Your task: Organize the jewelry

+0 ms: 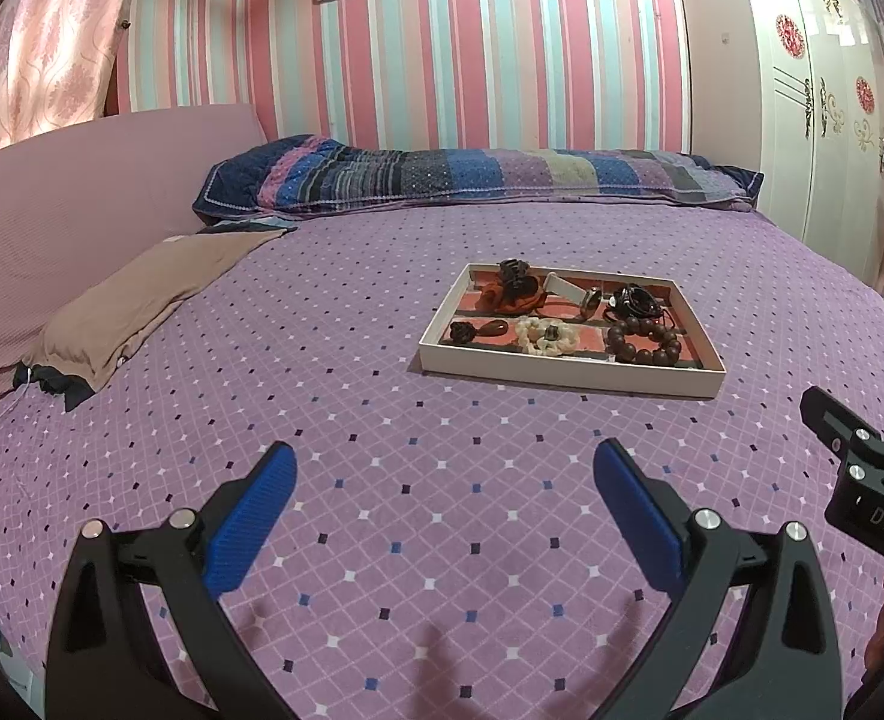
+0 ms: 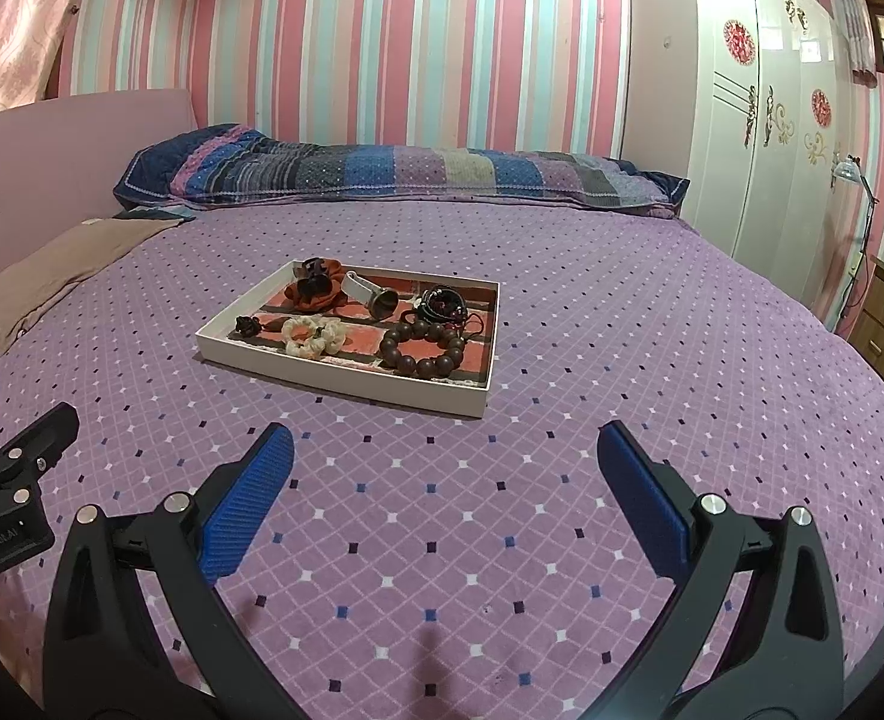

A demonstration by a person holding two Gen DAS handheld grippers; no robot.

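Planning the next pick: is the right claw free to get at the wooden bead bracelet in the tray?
Probably yes. The right claw is open and empty, only bare bedspread lies before it, and the bead bracelet sits uncovered in the tray's near right corner, beyond the low rim.

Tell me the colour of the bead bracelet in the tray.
Dark brown bead bracelet, clearest in the right wrist view.

Both wrist cams sit low over the bed [image 1: 382,480], facing fwd toward the striped wall [image 1: 472,60]. Left cam sees the tray [image 1: 568,372] right of ctr; right cam sees it left of ctr. Shared: tray, pillow [image 2: 394,174], wardrobe [image 2: 760,138].
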